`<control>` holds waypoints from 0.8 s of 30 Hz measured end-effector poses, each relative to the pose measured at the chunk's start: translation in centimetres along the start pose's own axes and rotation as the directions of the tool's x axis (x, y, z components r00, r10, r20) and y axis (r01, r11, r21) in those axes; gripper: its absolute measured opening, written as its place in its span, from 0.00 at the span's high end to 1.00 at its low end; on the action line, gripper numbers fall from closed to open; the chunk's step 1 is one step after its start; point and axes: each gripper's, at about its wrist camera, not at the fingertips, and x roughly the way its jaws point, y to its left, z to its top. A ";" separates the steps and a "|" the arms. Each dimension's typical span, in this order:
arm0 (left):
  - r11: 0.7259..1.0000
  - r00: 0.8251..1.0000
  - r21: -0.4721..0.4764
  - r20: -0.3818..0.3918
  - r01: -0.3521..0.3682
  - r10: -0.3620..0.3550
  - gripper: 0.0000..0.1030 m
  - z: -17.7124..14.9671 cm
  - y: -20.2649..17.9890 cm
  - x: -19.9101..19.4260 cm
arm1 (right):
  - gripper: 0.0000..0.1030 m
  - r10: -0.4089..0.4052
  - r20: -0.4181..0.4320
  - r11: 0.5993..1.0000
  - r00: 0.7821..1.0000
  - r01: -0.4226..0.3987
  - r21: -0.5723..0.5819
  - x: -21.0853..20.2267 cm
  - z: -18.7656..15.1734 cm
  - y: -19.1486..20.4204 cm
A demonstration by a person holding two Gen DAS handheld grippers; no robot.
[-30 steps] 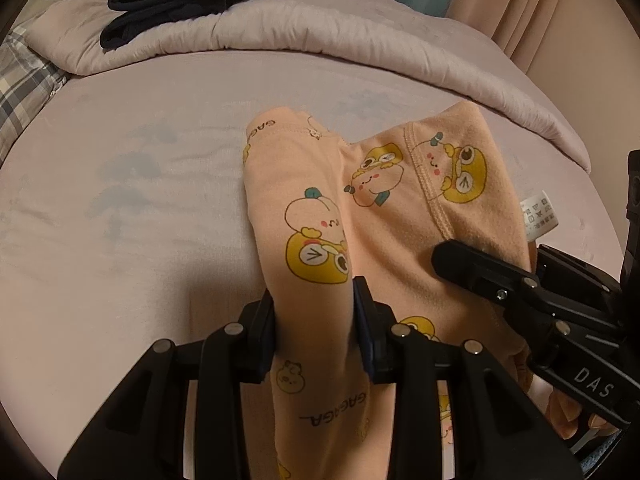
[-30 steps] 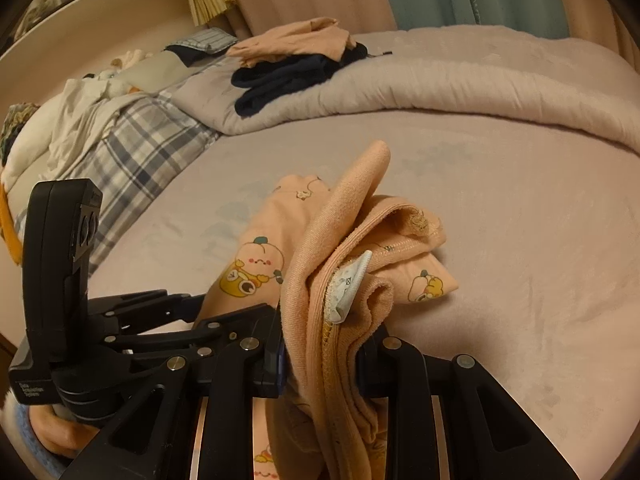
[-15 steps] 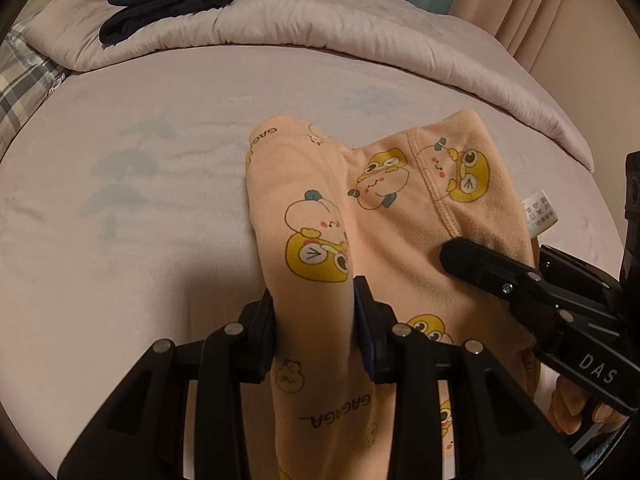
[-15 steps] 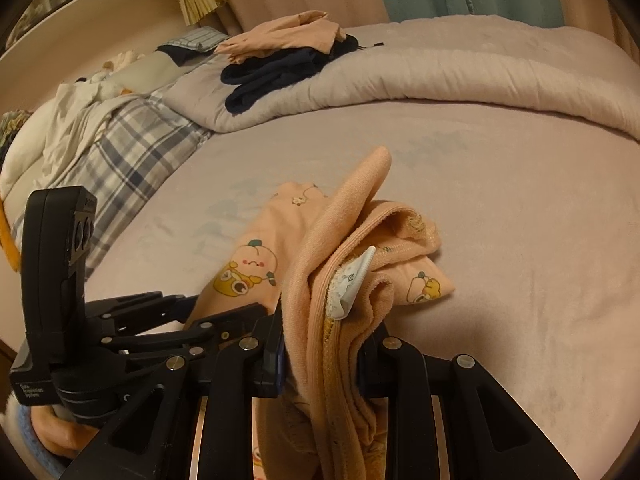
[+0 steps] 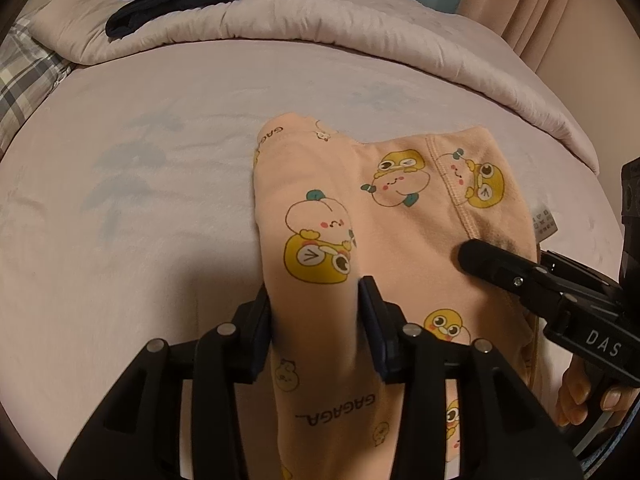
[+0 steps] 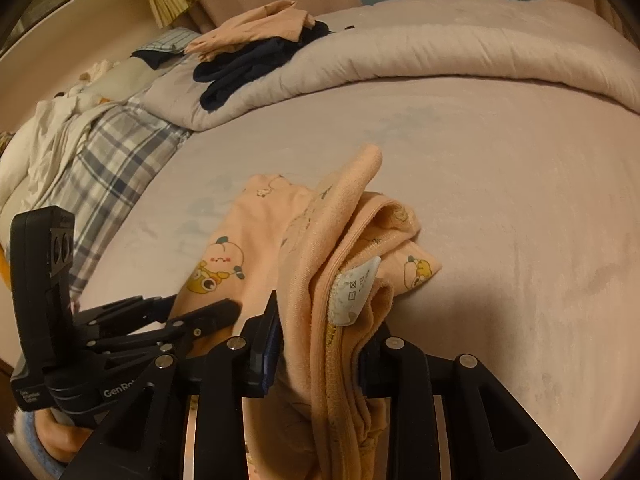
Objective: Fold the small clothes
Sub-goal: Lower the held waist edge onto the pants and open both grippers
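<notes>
Small peach pants [image 5: 400, 240] printed with yellow cartoon figures lie on the pink bed sheet [image 5: 140, 240]. One leg is folded over the other toward the waistband. My left gripper [image 5: 316, 312] straddles that folded leg; its jaws are opening, and the pads still touch the cloth on both sides. In the right wrist view the left gripper [image 6: 200, 308] sits low at the left. My right gripper [image 6: 324, 332] pinches the bunched waistband beside the white care label [image 6: 356, 284], and its jaws are opening slightly. Its upper finger [image 5: 472, 258] rests on the pants near the label [image 5: 544, 220].
A rolled pink duvet [image 5: 360, 32] crosses the far side of the bed, with dark folded clothes [image 6: 248, 68] and a peach garment [image 6: 256, 28] on it. Plaid bedding [image 6: 112, 168] lies at the left. A person's fingers [image 5: 576, 396] hold the right gripper.
My left gripper's jaws have spread wider around the folded leg. The right gripper has rolled slightly with the waistband still in it. The pants have stayed where they lay.
</notes>
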 end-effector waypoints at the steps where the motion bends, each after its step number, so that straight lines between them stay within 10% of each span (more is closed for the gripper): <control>1: 1.000 1.000 -0.005 -0.002 0.001 -0.001 0.58 -0.1 0.1 0.0 | 0.70 -0.001 -0.001 1.000 1.000 0.001 0.004 0.0 0.0 -0.1; 24: 0.999 1.000 -0.027 0.003 -0.019 0.019 0.49 -1.8 1.4 -1.8 | 0.60 -0.039 0.029 0.999 0.999 0.040 -0.005 -2.8 -1.0 -0.8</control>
